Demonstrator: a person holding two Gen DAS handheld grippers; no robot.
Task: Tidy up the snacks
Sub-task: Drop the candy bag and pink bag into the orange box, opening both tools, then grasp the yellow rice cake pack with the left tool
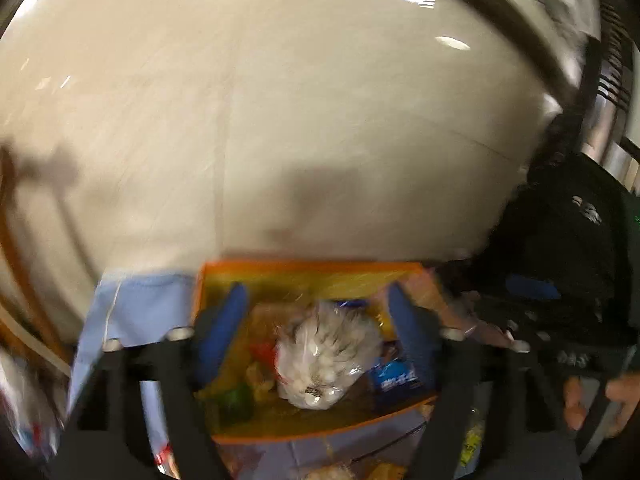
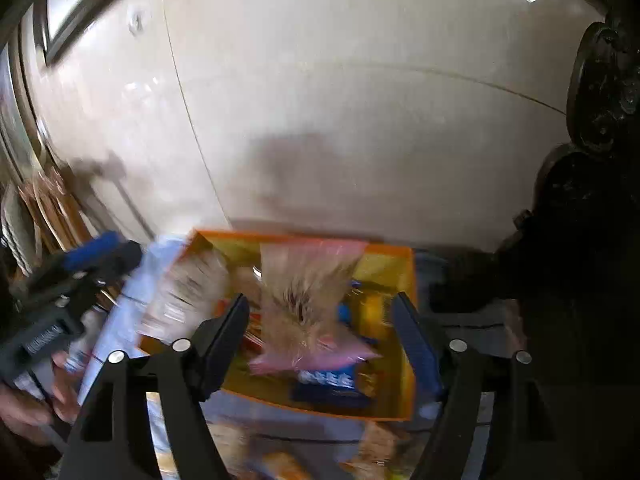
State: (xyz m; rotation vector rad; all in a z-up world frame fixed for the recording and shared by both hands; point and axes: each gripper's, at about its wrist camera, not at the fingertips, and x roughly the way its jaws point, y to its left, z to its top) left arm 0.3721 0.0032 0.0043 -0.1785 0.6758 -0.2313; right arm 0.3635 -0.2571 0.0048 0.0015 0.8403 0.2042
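Both pairs of tongs hang above an orange box (image 1: 224,280) whose inside is yellow; it sits on a pale blue cloth (image 1: 140,312) at the edge of the desk, with glossy cream floor tiles (image 1: 280,100) beyond.

The left tongs (image 1: 316,320) stand apart, their blue pads clear of everything, nothing gripped. Framed between them, down in the box, lies a clear bag of pale round snacks (image 1: 324,364), and beside it, towards the right wall, a dark blue packet with white lettering (image 1: 396,380). Something red and something green lie blurred on the left side of the box.

The right tongs (image 2: 324,328) are likewise spread and empty. Between them a clear, pink-edged bag (image 2: 308,304) is smeared by motion over the box (image 2: 400,252), so I cannot tell whether it rests. The same blue packet (image 2: 328,380) lies below it.

A hand (image 2: 24,400) holds the left tongs at that view's left edge.
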